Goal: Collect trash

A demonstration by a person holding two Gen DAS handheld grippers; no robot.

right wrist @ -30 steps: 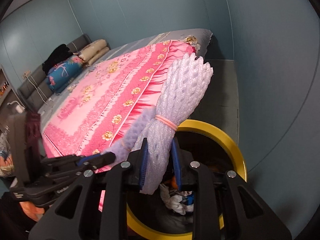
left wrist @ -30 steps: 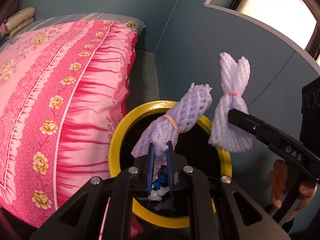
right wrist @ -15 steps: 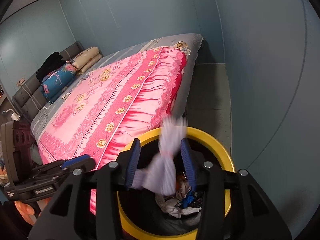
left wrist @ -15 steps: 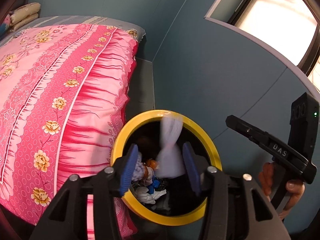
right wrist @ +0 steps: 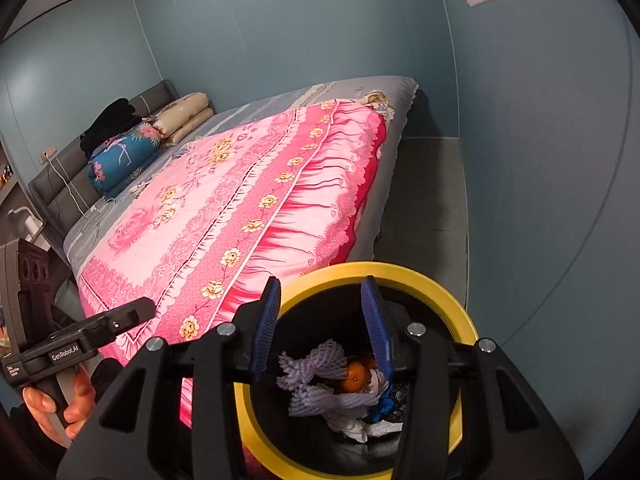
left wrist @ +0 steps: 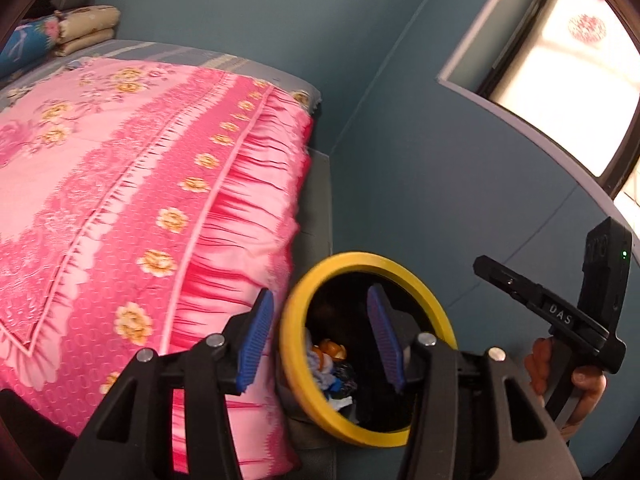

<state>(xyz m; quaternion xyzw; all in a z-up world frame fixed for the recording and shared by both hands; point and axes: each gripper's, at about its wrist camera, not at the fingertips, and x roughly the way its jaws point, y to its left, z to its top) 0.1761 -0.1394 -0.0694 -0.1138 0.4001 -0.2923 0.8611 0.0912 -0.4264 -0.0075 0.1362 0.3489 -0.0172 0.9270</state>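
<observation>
While your left claw [left wrist: 318, 338] sits offset toward bin rim [left wrist: 294, 354], next swing risks clipping rim and tipping bin; cause: near blade over bed edge, far blade over bin mouth. Both claws spread, nothing between blades; right claw [right wrist: 322, 326] hovers over bin [right wrist: 466, 320]. Trash: two foam nets [right wrist: 320, 380] lie inside bin atop orange [right wrist: 356, 376] and scraps. Versus a second ago: each claw pinched one net above bin; now both nets dropped, left claw shifted toward pink bedspread [left wrist: 120, 200].

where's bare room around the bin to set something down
Bare floor runs between the bed and the wall, beyond the bin. The bed's pink cover is also bare. The bin itself is crowded with trash.
</observation>
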